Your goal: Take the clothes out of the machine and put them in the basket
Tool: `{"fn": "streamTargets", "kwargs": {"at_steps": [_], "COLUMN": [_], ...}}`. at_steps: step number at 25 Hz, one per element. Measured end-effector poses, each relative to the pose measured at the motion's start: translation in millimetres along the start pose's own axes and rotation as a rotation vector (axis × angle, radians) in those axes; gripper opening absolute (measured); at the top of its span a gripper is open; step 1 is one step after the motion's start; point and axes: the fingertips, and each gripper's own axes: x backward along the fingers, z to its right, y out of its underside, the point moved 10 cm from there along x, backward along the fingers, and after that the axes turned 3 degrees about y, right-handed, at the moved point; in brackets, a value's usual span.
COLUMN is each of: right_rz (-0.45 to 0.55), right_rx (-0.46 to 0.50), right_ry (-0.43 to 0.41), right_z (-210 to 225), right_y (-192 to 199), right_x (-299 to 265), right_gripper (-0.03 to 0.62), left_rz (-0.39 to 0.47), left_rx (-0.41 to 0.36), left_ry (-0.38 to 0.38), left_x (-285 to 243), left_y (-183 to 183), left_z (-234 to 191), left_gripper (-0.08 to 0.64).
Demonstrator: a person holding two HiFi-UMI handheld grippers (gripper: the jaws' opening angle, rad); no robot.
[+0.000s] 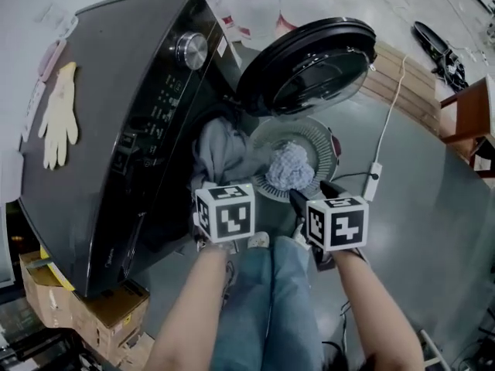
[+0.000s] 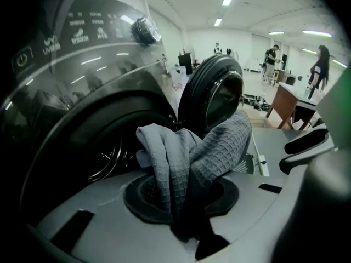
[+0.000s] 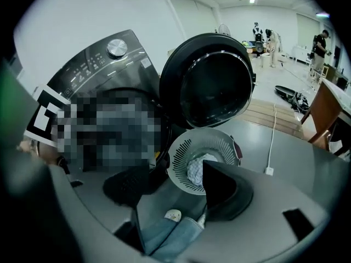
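The dark front-loading washing machine [image 1: 116, 130] stands at the left with its round door [image 1: 309, 64] swung open. A grey waffle-weave cloth [image 1: 220, 149] hangs out of the drum opening [image 2: 104, 147]. My left gripper [image 2: 181, 196] is shut on that grey cloth [image 2: 192, 158], just in front of the opening. A round slotted basket [image 1: 317, 141] sits on the floor under the door and holds a blue-white checked cloth [image 1: 288, 167]. My right gripper [image 1: 311, 192] hovers at the basket's near rim, open, with nothing between its fingers. The basket [image 3: 181, 152] also shows in the right gripper view.
A pale rubber glove [image 1: 58, 114] lies on top of the machine. Large water bottles [image 1: 263, 2] stand behind it. A white power strip [image 1: 373, 180] with its cable lies right of the basket. Cardboard boxes [image 1: 85, 308] sit at the lower left, wooden furniture [image 1: 472, 114] at the right.
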Motion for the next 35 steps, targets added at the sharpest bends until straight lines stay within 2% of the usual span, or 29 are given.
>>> {"fn": "streamTargets", "kwargs": {"at_steps": [7,14,19,29,35], "right_rz": [0.038,0.056,0.056,0.077,0.053], "right_rx": [-0.028,-0.041,-0.037,-0.061,-0.059], "right_ry": [0.011,0.022,0.029,0.046,0.050], "right_z": [-2.8,-12.5,-18.5,-9.0,6.7], "right_y": [-12.0,-22.7,-31.9,-39.8,-45.7], "right_x": [52.8,93.3,114.2,149.3,165.4], "right_gripper": [0.296,0.296,0.296,0.295,0.287], "left_rz": [0.037,0.035,0.031,0.052,0.063], "left_rx": [-0.022,-0.070,-0.141,-0.264,-0.258], "left_ry": [0.059,0.128,0.196,0.335,0.390], "left_x": [50.5,83.0,104.6,138.1,148.2], "left_y": [-27.9,-50.1,-68.3,-104.1,-124.7], "left_z": [4.8,-6.1,-5.5,38.4,58.2], "left_gripper": [0.089,0.089,0.089,0.089,0.089]}}
